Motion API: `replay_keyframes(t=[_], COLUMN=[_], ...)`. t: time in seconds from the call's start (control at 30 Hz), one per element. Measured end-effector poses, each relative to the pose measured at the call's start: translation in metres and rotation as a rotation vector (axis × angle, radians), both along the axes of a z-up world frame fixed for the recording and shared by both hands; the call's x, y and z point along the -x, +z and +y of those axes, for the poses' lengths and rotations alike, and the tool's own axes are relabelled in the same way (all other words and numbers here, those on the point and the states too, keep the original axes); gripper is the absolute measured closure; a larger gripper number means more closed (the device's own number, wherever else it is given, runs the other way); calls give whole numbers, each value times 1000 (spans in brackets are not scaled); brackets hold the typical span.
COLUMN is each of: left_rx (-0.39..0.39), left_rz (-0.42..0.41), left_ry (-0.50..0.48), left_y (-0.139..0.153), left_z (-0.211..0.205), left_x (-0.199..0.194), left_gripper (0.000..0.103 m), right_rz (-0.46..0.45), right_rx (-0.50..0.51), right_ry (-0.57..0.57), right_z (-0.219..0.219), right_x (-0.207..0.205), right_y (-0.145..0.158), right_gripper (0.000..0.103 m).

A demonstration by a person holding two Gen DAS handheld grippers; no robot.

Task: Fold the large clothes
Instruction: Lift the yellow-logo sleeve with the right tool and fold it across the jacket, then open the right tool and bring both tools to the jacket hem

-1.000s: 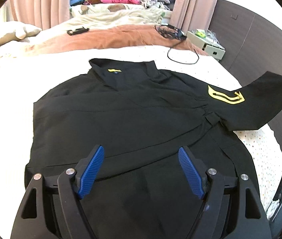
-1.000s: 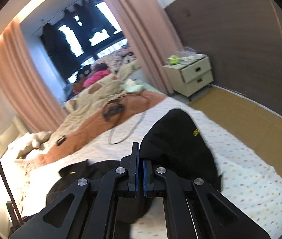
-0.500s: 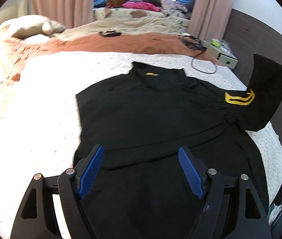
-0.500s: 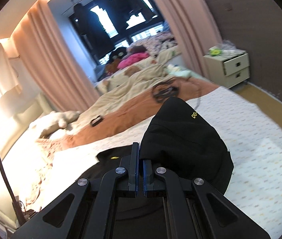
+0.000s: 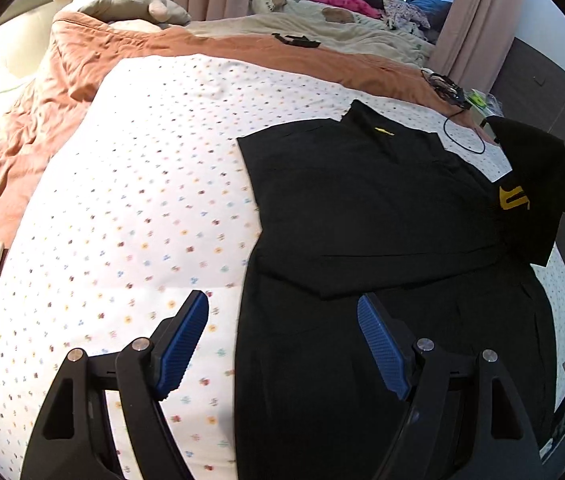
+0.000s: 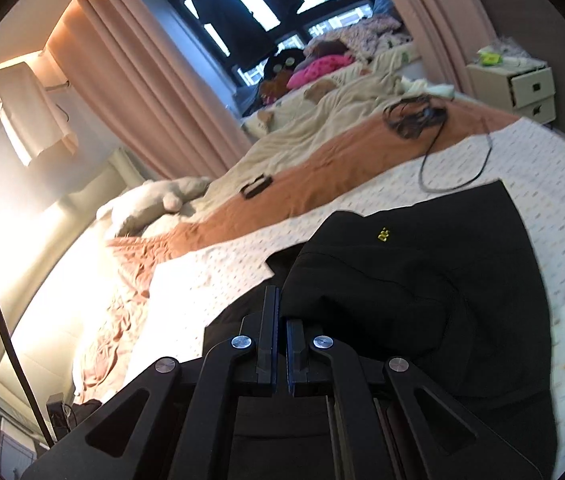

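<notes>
Black shirt: spread on the dotted bed sheet, one sleeve lifted (yellow emblem showing). Right gripper: jaws closed, apparently pinching that sleeve. Left gripper: jaws wide apart, empty, above the shirt's edge.

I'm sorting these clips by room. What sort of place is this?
A bedroom, most likely: a bed with a dotted sheet, a pillow at its head, and a nightstand by the curtained window.
</notes>
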State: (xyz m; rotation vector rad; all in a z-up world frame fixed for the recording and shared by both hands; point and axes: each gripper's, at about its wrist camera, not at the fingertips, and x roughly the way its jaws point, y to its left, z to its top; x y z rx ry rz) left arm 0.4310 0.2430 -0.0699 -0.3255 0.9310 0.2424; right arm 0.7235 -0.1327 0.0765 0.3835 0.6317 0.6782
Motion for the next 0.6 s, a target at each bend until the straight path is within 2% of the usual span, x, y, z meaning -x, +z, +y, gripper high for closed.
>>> replay_keyframes(t=[0.27, 0.33, 0.47, 0.5, 0.57, 0.6], left_rx=[2, 2, 23, 27, 30, 33], left_rz=[17, 20, 15, 12, 8, 6], left_ry=[34, 46, 54, 50, 43, 38], left_y=[-10, -11, -12, -12, -12, -12], left_z=[26, 31, 36, 35, 30, 27], left_x=[21, 24, 26, 25, 22, 19], left_gripper=[25, 25, 25, 25, 25, 25], right_rz=[73, 123, 223, 229, 233, 232], right_rx=[20, 17, -55, -70, -100, -109], right_ry=[41, 42, 56, 56, 64, 63], right_z=[34, 37, 23, 17, 4, -4], right_x=[-27, -36, -43, -42, -36, -35], right_y=[-25, -35, -53, -55, -61, -62], right_gripper=[103, 102, 100, 93, 50, 6])
